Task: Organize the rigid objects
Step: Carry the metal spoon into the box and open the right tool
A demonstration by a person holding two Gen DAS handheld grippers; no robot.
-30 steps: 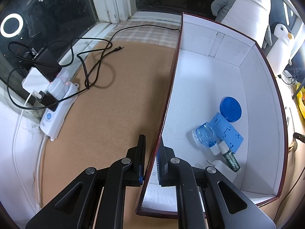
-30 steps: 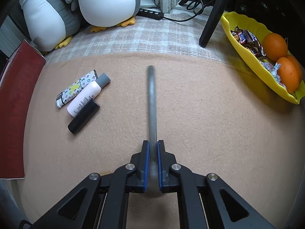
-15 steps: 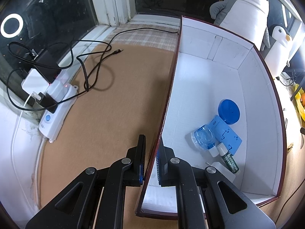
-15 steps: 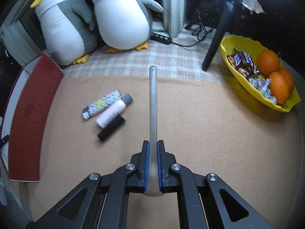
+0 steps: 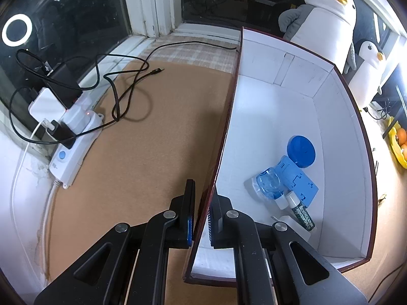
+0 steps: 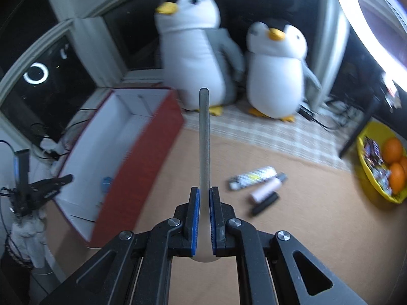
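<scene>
Between the blue pads of the right gripper (image 6: 202, 218) sits a slim grey spoon-like utensil (image 6: 204, 137), clamped near its rounded pale end, its long axis running straight out ahead along the fingers and its far tip raised above the mat. From that tip the open box (image 6: 157, 157) lies to the left and forward, red outside, white inside, its near wall between the utensil and the floor of the box; the frame is motion-blurred, so how high the tip rides over the rim is hard to judge. Off to the right on the mat lie three loose tubes (image 6: 259, 185), well apart from the box. The left gripper (image 5: 201, 218) straddles the box's left wall (image 5: 223, 137), one finger outside and one inside, jaws drawn narrow about the thin wall, steadying it. Inside, near the right wall, rest a blue lid (image 5: 301, 151), a blue tray (image 5: 300, 183) and a small green tube (image 5: 302, 216). The right hand, carrying the utensil, is the one to swing left over the rim.
</scene>
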